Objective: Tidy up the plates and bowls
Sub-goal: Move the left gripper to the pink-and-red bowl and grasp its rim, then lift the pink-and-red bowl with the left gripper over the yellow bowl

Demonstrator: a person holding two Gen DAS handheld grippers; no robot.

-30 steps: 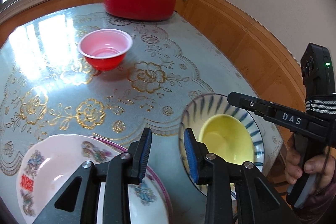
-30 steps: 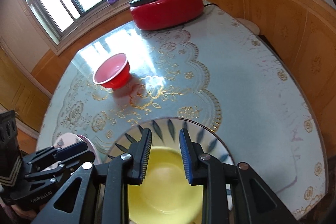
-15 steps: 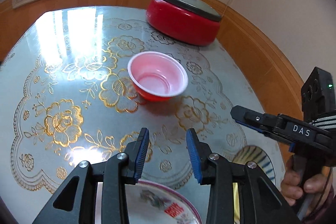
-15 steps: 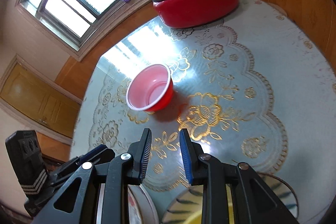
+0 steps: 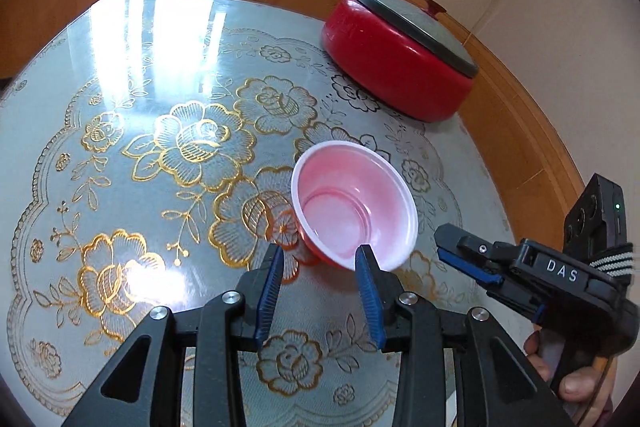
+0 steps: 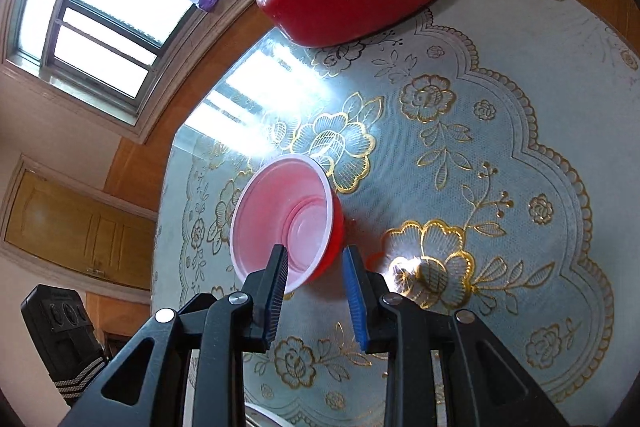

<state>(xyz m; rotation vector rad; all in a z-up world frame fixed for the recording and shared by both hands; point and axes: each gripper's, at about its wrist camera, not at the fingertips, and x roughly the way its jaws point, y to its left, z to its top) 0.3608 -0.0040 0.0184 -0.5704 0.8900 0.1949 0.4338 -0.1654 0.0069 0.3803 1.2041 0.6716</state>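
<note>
A red plastic bowl (image 5: 354, 211) with a white rim and pale pink inside stands upright on the table. My left gripper (image 5: 319, 255) is open just in front of it; the bowl's near wall shows between the blue pads (image 5: 370, 291), which do not press on it. In the right wrist view the same bowl (image 6: 280, 219) sits just beyond my right gripper (image 6: 314, 255), also open with a narrow gap and nothing held. The left wrist view shows the right gripper (image 5: 448, 243) hanging to the bowl's right, apart from it.
A red electric pot with a grey lid (image 5: 394, 67) stands at the table's far edge by the wood-panelled wall. The table (image 5: 120, 115) carries a glossy cloth with gold flowers. A plate rim (image 6: 260, 415) peeks in at the bottom. A hand (image 5: 576, 383) grips the right tool.
Both grippers moved forward across the table, from above the plates and yellow bowl to the red bowl, rolling as they went. The plates have slipped out of view.
</note>
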